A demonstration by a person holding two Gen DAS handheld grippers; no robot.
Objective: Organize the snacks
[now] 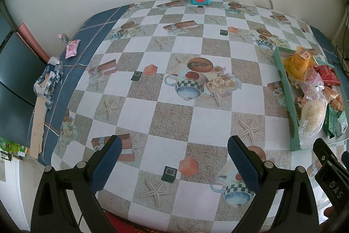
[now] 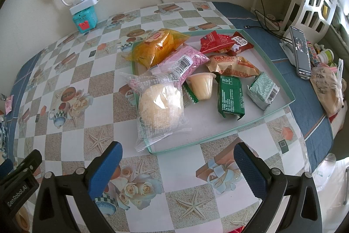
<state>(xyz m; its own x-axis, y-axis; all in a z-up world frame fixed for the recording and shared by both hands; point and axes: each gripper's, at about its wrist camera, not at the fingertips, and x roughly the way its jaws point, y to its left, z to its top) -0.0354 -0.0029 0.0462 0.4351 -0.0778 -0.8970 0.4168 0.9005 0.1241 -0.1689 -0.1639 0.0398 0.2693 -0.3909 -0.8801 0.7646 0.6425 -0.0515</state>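
So, table (image 2: 65, 128) w/ checkered cloth spans under both grippers; teal tray (image 2: 281, 102) sits just ahead of the right gripper (image 2: 177, 169), well off to the right of the left gripper (image 1: 174, 163). Both grippers released, jaws spread wide, nothing between them.

Progress, judging by layout: most snacks already in the tray, approx. 10 packs. Count: 1 clear-bagged bun (image 2: 160, 108) hanging over the near-left rim, 1 yellow bag (image 2: 157, 45), 1 pink pack (image 2: 185, 60), 2 red packs, 1 tan roll, 1 jelly cup (image 2: 201, 85), 3 green packs.

Left to do, probably: 1 pink candy (image 1: 72, 48) far left-ahead of left gripper, by the table edge; plus tidying the bun.
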